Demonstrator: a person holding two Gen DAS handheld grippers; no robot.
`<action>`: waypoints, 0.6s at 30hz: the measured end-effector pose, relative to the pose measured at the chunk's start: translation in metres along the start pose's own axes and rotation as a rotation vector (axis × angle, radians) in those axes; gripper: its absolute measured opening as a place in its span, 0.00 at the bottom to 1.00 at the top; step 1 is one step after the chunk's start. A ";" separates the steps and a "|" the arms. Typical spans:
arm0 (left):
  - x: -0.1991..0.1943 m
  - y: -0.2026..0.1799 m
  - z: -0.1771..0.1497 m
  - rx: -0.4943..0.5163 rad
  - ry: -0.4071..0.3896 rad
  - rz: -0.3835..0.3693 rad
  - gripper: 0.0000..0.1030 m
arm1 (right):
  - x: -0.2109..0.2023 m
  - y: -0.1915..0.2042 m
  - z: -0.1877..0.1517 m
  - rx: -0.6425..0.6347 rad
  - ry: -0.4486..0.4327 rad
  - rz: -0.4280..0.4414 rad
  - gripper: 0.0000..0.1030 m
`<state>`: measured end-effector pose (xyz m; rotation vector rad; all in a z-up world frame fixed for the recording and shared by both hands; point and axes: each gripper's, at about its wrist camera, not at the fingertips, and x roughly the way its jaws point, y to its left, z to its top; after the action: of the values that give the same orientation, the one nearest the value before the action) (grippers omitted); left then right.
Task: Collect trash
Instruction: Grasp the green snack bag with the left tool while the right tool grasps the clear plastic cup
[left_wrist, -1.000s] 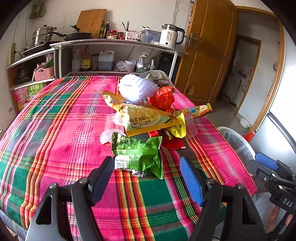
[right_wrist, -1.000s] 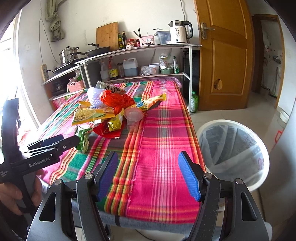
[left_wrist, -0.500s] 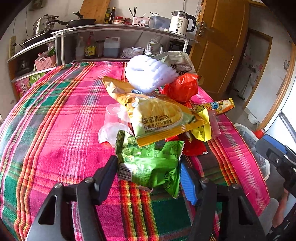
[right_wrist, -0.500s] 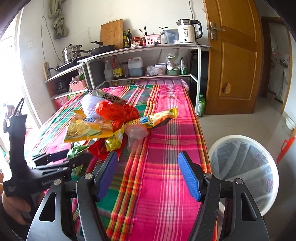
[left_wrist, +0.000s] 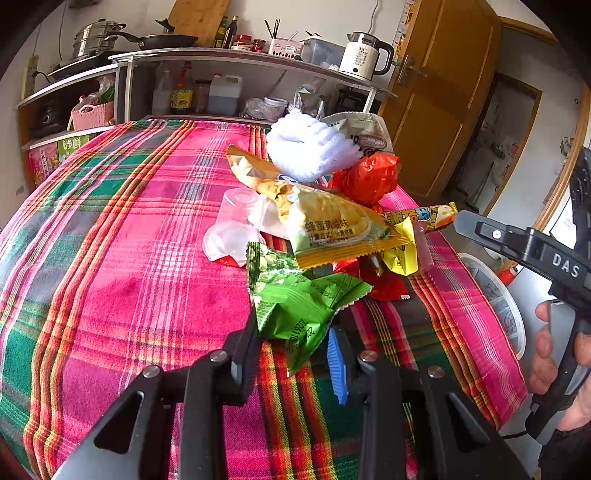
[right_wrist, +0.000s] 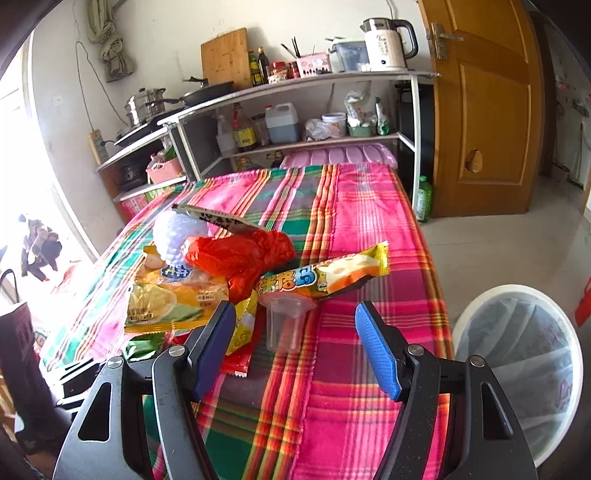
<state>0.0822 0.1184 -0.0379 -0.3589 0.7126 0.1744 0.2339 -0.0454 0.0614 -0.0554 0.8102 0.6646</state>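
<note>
Now your left gripper, low in the frame, pinches the green wrapper, and your right gripper gapes wide with nothing in it, before the clear cup.

Daylight is flooding in from a window at left of the right wrist view, blowing out to pure white w/ glare. The plaid tablecloth is showing bright, saturated, w/ soft shadows. Fisheye is bending the shelf and door; black vignette is filling corners. Focus is staying fairly sharp mid-frame in both views, softening slightly twd edges.
</note>
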 end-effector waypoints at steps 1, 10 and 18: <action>-0.002 0.002 -0.001 -0.003 -0.002 -0.005 0.32 | 0.007 0.000 0.001 0.006 0.019 -0.009 0.66; -0.009 0.015 -0.005 -0.024 -0.012 -0.021 0.32 | 0.050 -0.003 0.001 0.056 0.147 0.018 0.47; -0.009 0.014 -0.006 -0.013 -0.015 -0.030 0.32 | 0.055 -0.003 -0.003 0.054 0.159 0.010 0.29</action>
<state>0.0681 0.1283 -0.0395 -0.3803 0.6913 0.1533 0.2609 -0.0192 0.0205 -0.0558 0.9820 0.6528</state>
